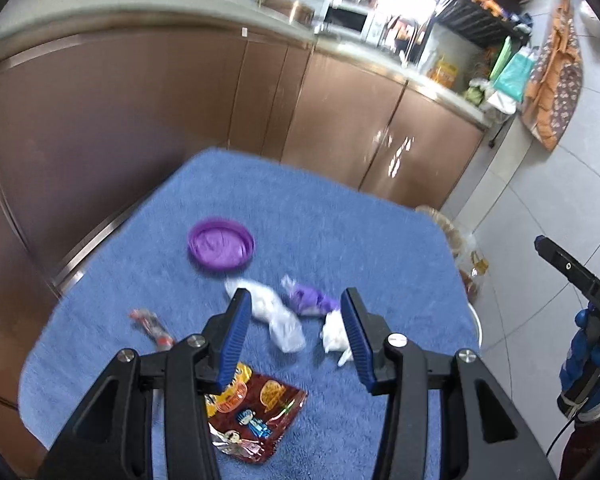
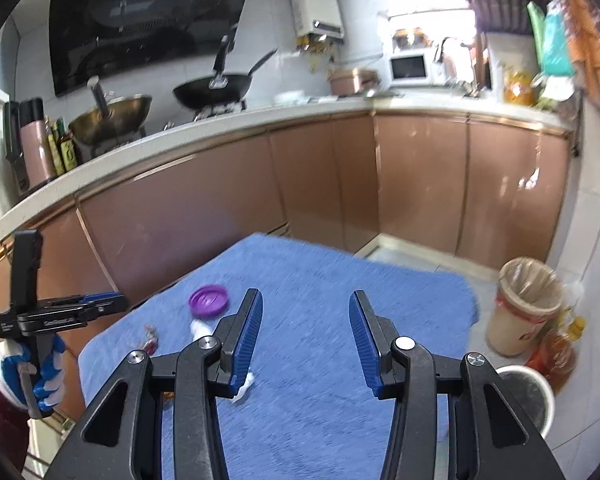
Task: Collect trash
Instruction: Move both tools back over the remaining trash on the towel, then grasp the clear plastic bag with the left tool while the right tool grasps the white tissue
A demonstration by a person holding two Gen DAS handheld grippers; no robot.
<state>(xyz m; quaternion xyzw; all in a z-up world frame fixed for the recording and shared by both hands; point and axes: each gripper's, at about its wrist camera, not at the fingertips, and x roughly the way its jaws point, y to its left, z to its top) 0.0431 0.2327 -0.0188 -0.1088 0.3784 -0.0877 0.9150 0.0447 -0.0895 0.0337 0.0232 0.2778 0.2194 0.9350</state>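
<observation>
Trash lies on a blue towel-covered table (image 1: pixel 340 216): a purple lid (image 1: pixel 221 249), a clear crumpled bag (image 1: pixel 274 316), a purple wrapper (image 1: pixel 310 300), a white tissue wad (image 1: pixel 334 336), a red snack packet (image 1: pixel 252 416) and a small red wrapper (image 1: pixel 152 326). My left gripper (image 1: pixel 296 312) is open above the bag and purple wrapper, holding nothing. My right gripper (image 2: pixel 306 312) is open and empty over the towel's right part (image 2: pixel 320 280). The purple lid (image 2: pixel 209 301) and a white scrap (image 2: pixel 200 328) show to its left.
A lined bin (image 2: pixel 524 308), a white bucket (image 2: pixel 536 396) and an oil bottle (image 2: pixel 556 352) stand on the floor right of the table. Brown cabinets (image 1: pixel 140 120) run behind. The left hand's gripper body (image 2: pixel 48 316) shows in the right wrist view.
</observation>
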